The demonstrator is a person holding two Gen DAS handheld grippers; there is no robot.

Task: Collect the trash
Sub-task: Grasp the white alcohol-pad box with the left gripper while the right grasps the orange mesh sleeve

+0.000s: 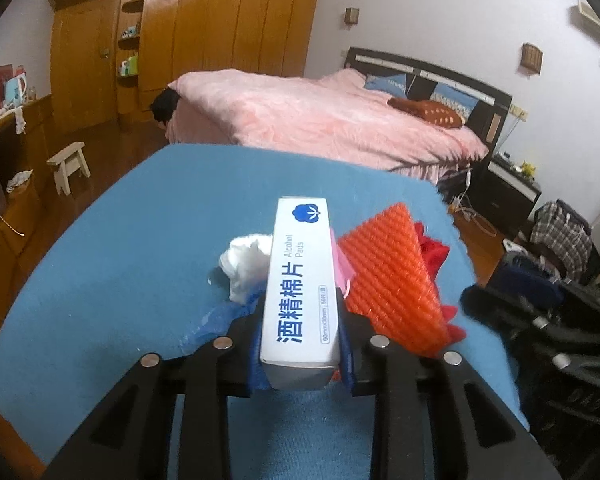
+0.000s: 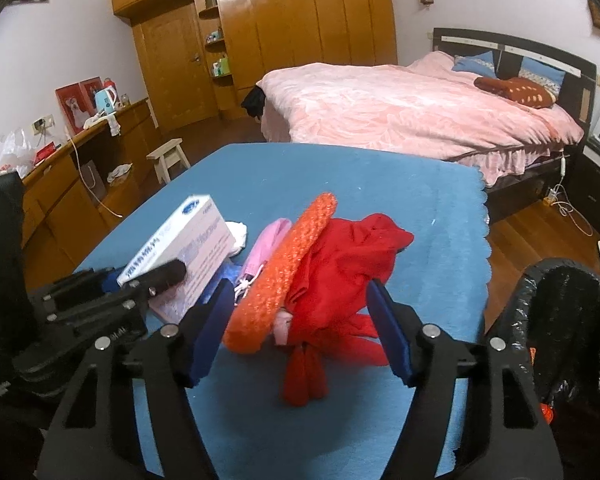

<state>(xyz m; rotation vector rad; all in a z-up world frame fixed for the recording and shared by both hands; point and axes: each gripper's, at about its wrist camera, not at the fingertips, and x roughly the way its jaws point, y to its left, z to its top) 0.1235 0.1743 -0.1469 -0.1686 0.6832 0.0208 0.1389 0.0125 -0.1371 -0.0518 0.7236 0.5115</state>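
Trash bin bag-lined; left hand-held gripper clamps box, right hand-held gripper gapes.

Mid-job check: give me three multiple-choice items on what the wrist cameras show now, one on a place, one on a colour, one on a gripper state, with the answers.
1. Where does the bin with the black liner stand?
A. on the bed
B. off the table's right edge
C. under the stool

2. What colour is the table cover?
A. blue
B. green
C. white

3. What is the left gripper doing?
A. open over bare cloth
B. shut on the red cloth
C. shut on the alcohol pads box

Answers:
1 B, it shows past the cover's scalloped right edge.
2 A, blue in both views.
3 C, both pads press the box's sides.
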